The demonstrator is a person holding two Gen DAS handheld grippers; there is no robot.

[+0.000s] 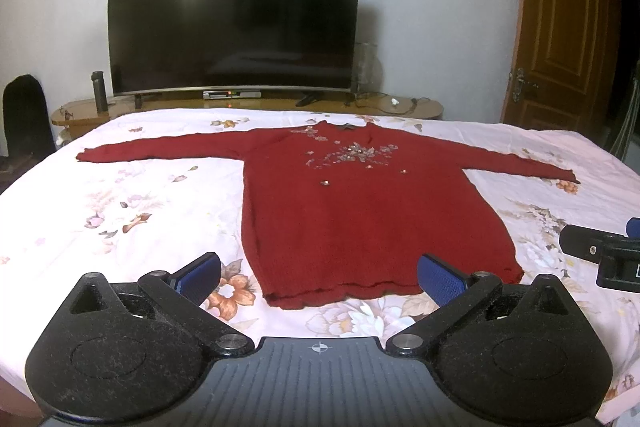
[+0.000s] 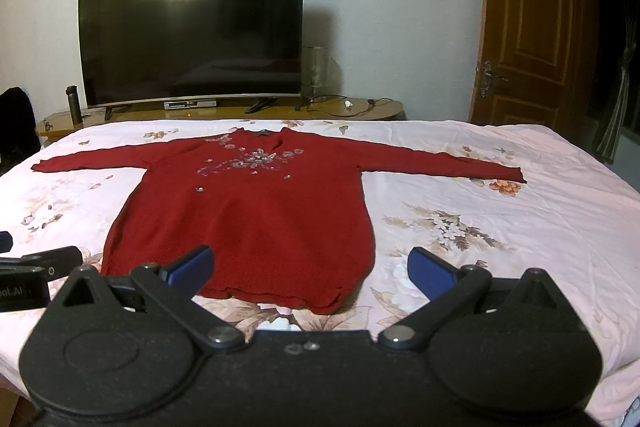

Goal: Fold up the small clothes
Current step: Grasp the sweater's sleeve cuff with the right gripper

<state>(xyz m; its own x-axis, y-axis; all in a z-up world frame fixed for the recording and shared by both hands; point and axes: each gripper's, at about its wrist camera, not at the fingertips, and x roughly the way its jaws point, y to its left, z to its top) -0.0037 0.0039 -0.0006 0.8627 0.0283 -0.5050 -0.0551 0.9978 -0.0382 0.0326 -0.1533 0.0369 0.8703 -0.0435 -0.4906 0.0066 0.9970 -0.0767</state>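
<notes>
A red knitted sweater (image 1: 360, 211) with beaded flowers on the chest lies flat and face up on the bed, both sleeves spread out sideways, hem toward me. It also shows in the right wrist view (image 2: 248, 223). My left gripper (image 1: 318, 273) is open and empty, just short of the hem, near its left half. My right gripper (image 2: 310, 267) is open and empty, at the hem's right corner. Each gripper's body shows in the other's view: the right one (image 1: 600, 255) and the left one (image 2: 32, 275).
The bed has a pink floral sheet (image 1: 120, 211). Behind it stands a low wooden TV stand (image 1: 260, 105) with a large dark TV (image 1: 236, 27), a dark flask (image 1: 98, 91) and cables. A brown door (image 1: 560, 35) stands at the right.
</notes>
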